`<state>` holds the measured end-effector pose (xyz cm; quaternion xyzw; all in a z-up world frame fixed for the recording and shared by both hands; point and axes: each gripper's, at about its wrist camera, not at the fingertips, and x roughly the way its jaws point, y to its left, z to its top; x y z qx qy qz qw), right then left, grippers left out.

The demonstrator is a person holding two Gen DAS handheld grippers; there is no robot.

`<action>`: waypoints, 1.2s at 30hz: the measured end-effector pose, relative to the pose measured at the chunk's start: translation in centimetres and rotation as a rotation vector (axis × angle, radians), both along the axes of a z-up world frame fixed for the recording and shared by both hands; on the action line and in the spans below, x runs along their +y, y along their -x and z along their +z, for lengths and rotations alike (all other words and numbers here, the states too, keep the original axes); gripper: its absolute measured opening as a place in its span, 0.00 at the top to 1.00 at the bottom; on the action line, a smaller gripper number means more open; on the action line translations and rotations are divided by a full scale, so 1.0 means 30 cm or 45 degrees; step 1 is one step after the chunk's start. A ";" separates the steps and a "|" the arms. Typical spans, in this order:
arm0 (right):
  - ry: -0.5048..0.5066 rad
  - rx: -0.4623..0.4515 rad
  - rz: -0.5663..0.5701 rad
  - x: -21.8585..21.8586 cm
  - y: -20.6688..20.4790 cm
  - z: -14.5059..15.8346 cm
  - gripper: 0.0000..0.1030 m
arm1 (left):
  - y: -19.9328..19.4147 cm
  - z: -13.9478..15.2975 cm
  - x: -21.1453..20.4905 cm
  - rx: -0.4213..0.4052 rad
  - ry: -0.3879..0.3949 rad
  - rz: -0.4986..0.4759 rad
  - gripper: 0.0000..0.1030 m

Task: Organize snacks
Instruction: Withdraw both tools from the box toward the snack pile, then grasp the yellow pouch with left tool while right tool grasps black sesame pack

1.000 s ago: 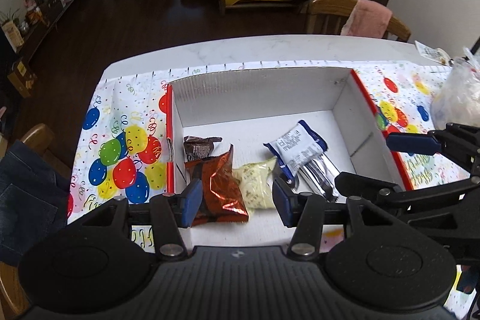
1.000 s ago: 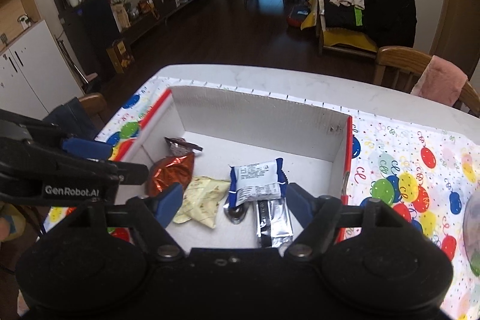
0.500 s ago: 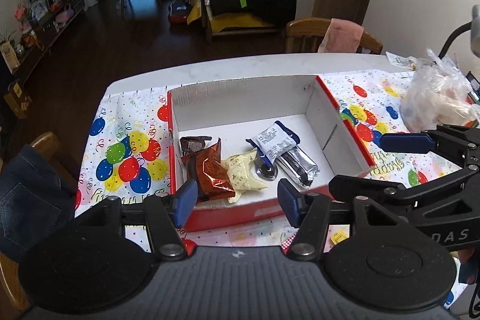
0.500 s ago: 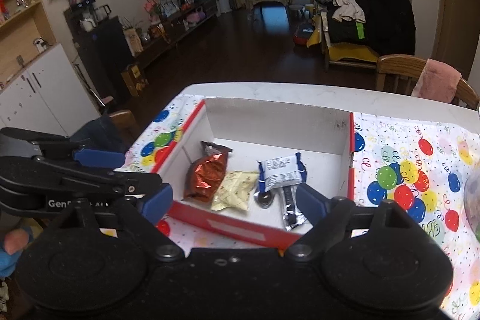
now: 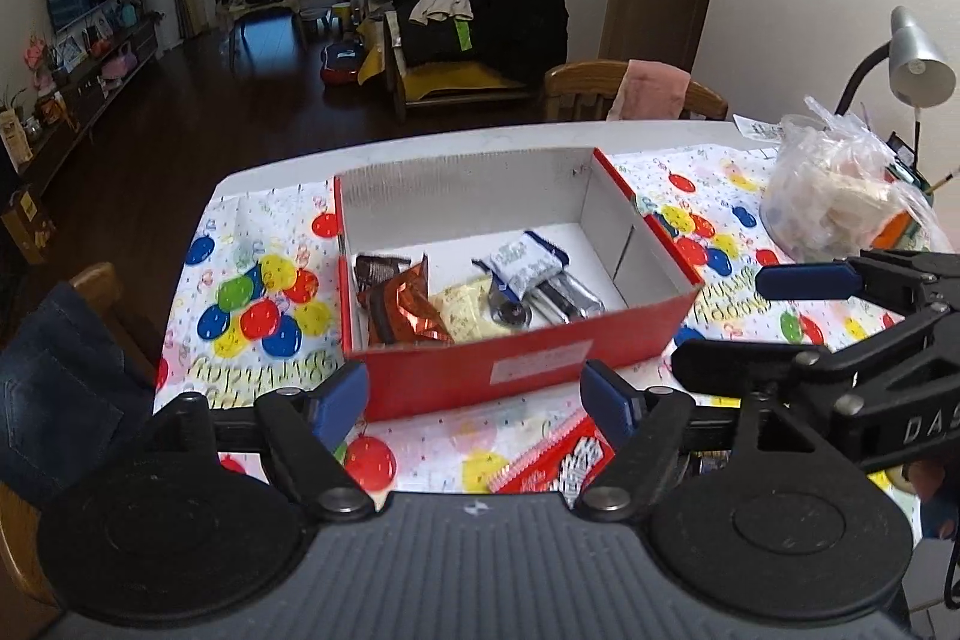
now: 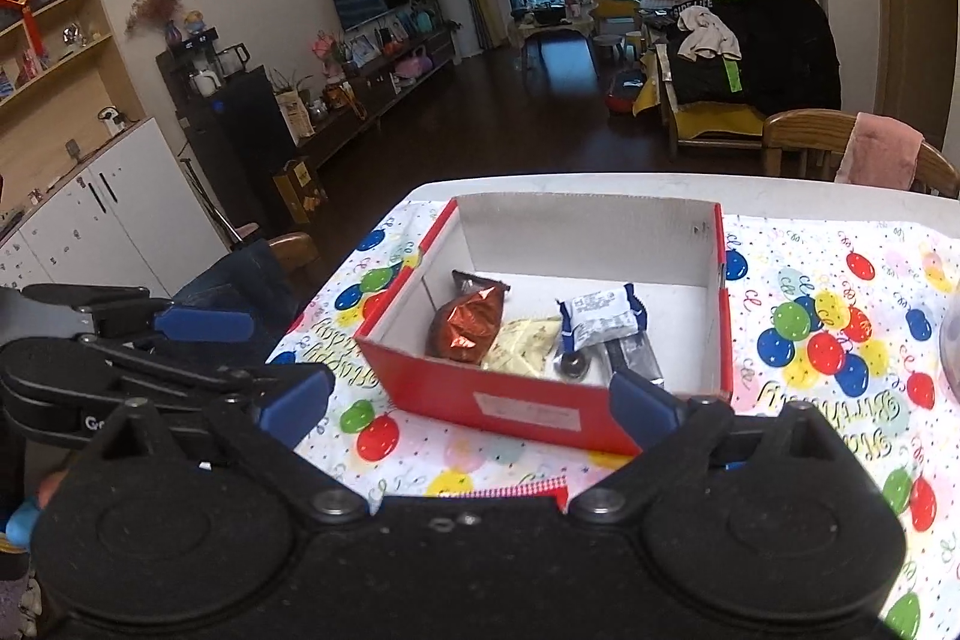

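A red cardboard box (image 5: pixel 528 361) with a white inside stands on the balloon tablecloth; it also shows in the right wrist view (image 6: pixel 528 412). Inside lie an orange-brown foil pack (image 5: pixel 408 313), a pale yellow pack (image 5: pixel 465 307), a white-and-blue pack (image 5: pixel 525 265) and a silver pack (image 5: pixel 567 298). A red-and-white snack pack (image 5: pixel 555 463) lies on the cloth in front of the box. My left gripper (image 5: pixel 477 400) is open and empty, just before the box's front wall. My right gripper (image 6: pixel 474 400) is open and empty beside it.
A clear plastic bag (image 5: pixel 840 196) of goods stands at the table's right, with a desk lamp (image 5: pixel 915 58) behind it. Wooden chairs stand at the far side (image 5: pixel 630 91) and at the left (image 5: pixel 102 292) with jeans draped on it.
Both grippers have pulled back and up from over the box to in front of it. The box's red front wall and the snack pack on the cloth have come into view.
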<state>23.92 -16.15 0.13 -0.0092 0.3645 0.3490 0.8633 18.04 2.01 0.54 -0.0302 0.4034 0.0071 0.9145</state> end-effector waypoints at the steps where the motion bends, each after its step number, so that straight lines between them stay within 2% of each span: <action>1: 0.000 -0.001 0.000 -0.004 0.010 -0.006 0.02 | 0.014 -0.010 0.003 0.005 0.006 -0.001 0.24; 6: 0.032 -0.011 0.003 -0.020 0.068 -0.050 0.00 | 0.078 -0.069 0.032 0.052 0.041 0.048 0.23; 13: 0.151 -0.002 -0.049 -0.056 0.127 -0.165 0.00 | 0.148 -0.180 0.071 0.146 0.077 0.128 0.22; 17: 0.180 0.054 -0.100 -0.102 0.144 -0.232 0.00 | 0.177 -0.241 0.087 0.195 0.081 0.187 0.22; 25: 0.193 0.175 -0.184 -0.166 0.153 -0.340 0.02 | 0.190 -0.368 0.125 0.353 0.183 0.318 0.22; 31: 0.209 0.233 -0.282 -0.186 0.109 -0.383 0.07 | 0.171 -0.449 0.134 0.454 0.254 0.403 0.22; 36: 0.206 0.298 -0.383 -0.194 0.056 -0.422 0.16 | 0.160 -0.494 0.126 0.500 0.259 0.432 0.22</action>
